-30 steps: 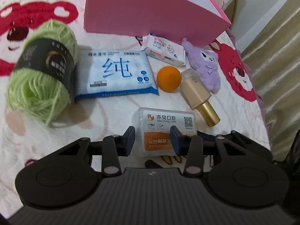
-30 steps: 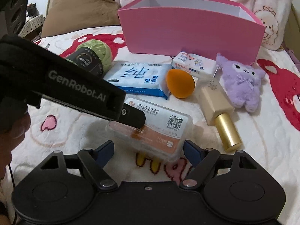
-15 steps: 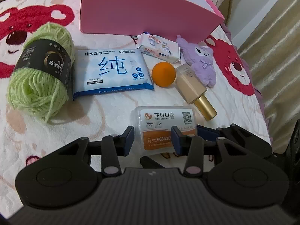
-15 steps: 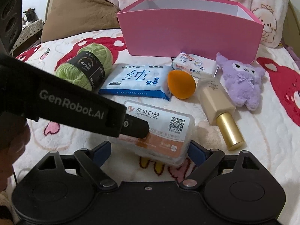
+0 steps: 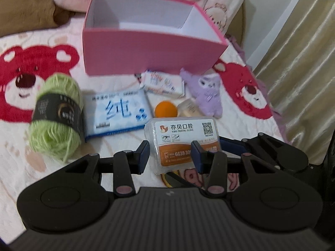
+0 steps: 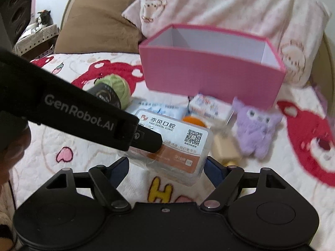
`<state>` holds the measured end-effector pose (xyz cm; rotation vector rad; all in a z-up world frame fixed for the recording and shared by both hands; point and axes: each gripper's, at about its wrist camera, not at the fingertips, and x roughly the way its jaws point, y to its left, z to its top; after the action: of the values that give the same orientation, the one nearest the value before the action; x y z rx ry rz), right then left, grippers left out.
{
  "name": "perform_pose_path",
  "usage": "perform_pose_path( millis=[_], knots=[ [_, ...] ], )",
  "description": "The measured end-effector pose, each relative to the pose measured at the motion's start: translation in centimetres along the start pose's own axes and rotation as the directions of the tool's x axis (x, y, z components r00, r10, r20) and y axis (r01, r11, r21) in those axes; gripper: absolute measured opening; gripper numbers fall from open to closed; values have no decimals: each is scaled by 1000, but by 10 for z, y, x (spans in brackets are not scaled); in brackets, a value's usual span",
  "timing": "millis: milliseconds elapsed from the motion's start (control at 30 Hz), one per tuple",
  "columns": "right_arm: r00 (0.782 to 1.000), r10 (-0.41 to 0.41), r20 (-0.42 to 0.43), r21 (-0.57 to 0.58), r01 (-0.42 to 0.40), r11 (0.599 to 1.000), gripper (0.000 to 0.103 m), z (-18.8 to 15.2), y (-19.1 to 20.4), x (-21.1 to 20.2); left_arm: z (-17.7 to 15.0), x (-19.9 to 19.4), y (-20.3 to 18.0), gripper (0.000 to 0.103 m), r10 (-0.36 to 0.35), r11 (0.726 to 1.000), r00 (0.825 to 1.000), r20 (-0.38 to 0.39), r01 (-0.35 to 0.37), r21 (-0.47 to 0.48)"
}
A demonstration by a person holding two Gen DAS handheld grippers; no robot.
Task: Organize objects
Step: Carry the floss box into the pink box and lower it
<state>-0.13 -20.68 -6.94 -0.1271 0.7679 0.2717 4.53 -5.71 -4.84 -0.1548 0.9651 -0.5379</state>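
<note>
**Floss-pick box lifted off the bed; pink box interior now exposed**

The clear floss-pick box [image 5: 184, 144] is clamped between the fingers of the left gripper [image 5: 171, 156], which grips its near end from both sides. One second ago the box lay flat on the bedspread; it now sits higher in both views and tilts, with a shadow and open bedspread showing under it in the right wrist view. Background blur indicates the gripper is in motion. Judgement: the lift phase is under way, and transfer to the pink box [image 5: 146, 56] is the likely next step.

Since the earlier frames, the left wrist view has risen enough to look over the pink box wall. The interior appears white and holds nothing visible.

The right gripper [image 6: 165, 171] stands with its fingers spread wide, holding nothing, just behind and below the floss-pick box.

View differences:
- Left wrist view: shows finger contact on the box, plus the green yarn [image 5: 56, 121], wet-wipe pack [image 5: 119, 113] and orange sponge [image 5: 166, 109] lying on the bed.
- Right wrist view: shows the left gripper from the side and the clearance under the box; the purple plush [image 6: 255, 125] lies near the pink box.
</note>
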Motion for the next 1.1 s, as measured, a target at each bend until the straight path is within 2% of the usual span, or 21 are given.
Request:
perform_pose_path(
  millis=[100, 300, 467, 567, 700, 867, 933, 1100],
  knots=[
    [1000, 3, -16, -23, -4, 1000, 77, 16, -7, -13, 13, -14, -10, 41, -9, 1000, 1000, 5, 9, 21],
    [1000, 30, -6, -61, -30, 998, 76, 49, -21, -45, 31, -45, -36, 41, -5, 997, 998, 67, 0, 73],
    [1000, 8, 3, -109, -8, 994, 71, 77, -29, -59, 56, -58, -47, 41, -11, 994, 996, 94, 0, 111],
    [1000, -9, 13, -140, 11, 990, 70, 88, -29, -64, 69, -62, -45, 41, -29, 998, 994, 103, 22, 67],
    [999, -37, -2, -192, 36, 981, 68, 113, -31, -63, 90, -66, -46, 41, -45, 998, 989, 141, 37, 58],
    [996, -39, -79, -281, 15, 960, 68, 148, -38, -52, 127, -56, -46, 41, -34, 999, 995, 90, 30, 40],
    [996, -36, -80, -281, 12, 960, 68, 159, -44, -45, 139, -47, -45, 40, -29, 999, 998, 64, 27, 29],
    [998, -9, -66, -216, -5, 976, 64, 166, -73, -11, 168, -17, -36, 40, -16, 1000, 997, 70, 15, 12]
  ],
)
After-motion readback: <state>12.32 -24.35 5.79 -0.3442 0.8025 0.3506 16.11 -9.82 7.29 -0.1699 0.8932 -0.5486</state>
